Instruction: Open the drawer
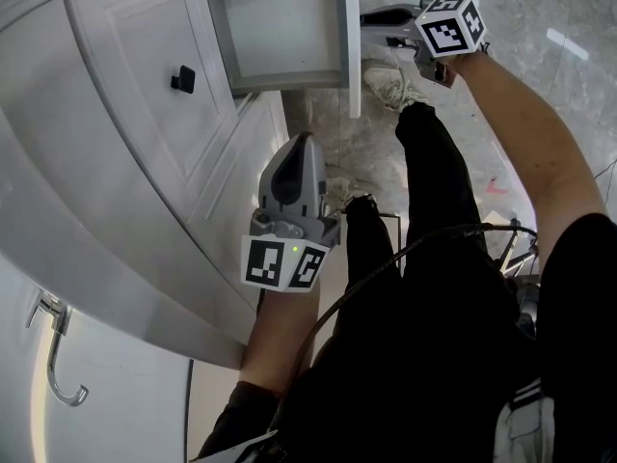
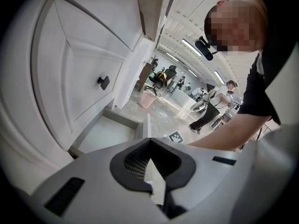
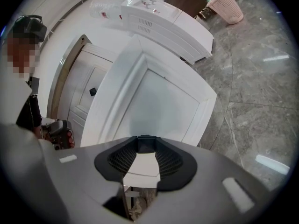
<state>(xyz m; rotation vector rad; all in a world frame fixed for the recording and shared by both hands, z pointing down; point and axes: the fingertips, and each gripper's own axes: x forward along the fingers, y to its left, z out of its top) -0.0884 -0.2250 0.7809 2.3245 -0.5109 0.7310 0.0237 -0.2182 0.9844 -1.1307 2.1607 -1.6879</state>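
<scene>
The white drawer point(image 1: 280, 27) stands pulled out of the white cabinet; its inside shows bare. Its front panel point(image 1: 353, 37) faces the floor side and fills the right gripper view point(image 3: 163, 101). My right gripper point(image 1: 371, 17) sits at that panel, and a small dark knob point(image 3: 145, 142) shows between its pads, so it is shut on the knob. My left gripper point(image 1: 305, 141) hangs lower, in front of the cabinet doors, fingers together and holding nothing. In the left gripper view point(image 2: 150, 146) the drawer point(image 2: 112, 129) lies ahead and below.
A shut cabinet panel with a black knob point(image 1: 183, 78) sits left of the drawer. A metal hook point(image 1: 53, 355) hangs at lower left. The person's dark trouser legs point(image 1: 434, 181) and shoes stand on the grey marble floor. A pink bin point(image 3: 226, 1) stands far off.
</scene>
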